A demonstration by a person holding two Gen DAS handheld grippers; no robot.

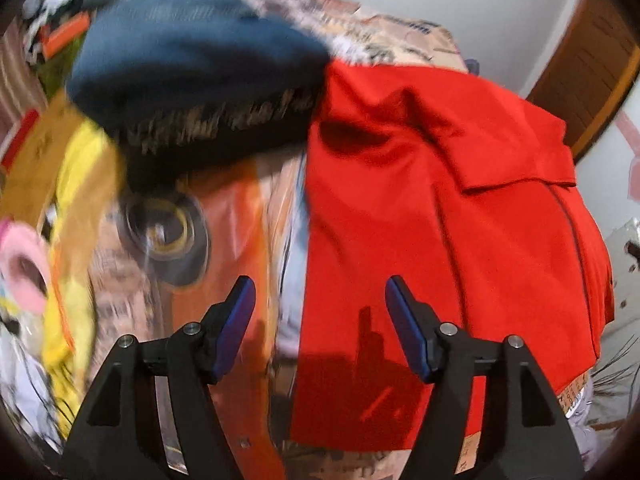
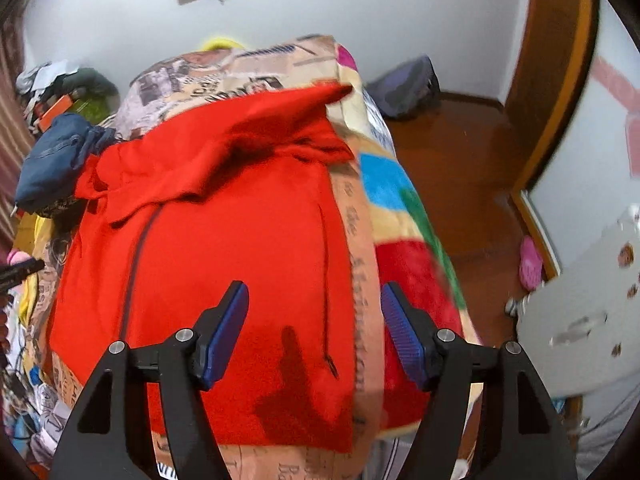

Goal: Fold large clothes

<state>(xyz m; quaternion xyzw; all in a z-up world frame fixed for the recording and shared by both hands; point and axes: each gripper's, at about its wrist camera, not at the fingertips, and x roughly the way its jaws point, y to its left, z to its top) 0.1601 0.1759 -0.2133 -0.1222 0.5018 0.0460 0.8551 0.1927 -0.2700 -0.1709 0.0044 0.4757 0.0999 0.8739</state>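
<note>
Both claws hang above the bed, and neither one grips anything. The left claw [image 1: 320,320] is spread wide, its blue pads [image 1: 236,320] well apart, nothing between them. It hovers over the near left edge of the red garment [image 1: 440,220], and its shadow falls on the cloth just below. The right claw [image 2: 314,328] is released too, fingers parted, poised over the garment's near right side, shadow dark on the red fabric.

The red garment [image 2: 240,240] lies spread on the printed blanket [image 2: 224,76] that covers the bed, with a flap folded back across its far end. A dark seam line runs down each side of it. At its far left corner sits a bundled blue denim piece [image 2: 56,160], touching the red cloth; in the left wrist view that denim [image 1: 192,48] is blurred. Yellow fabric [image 1: 76,248] lies further left, also blurred. To the right of the bed, the wooden floor [image 2: 452,160] shows, and a dark bag [image 2: 404,84] rests against the white wall.
</note>
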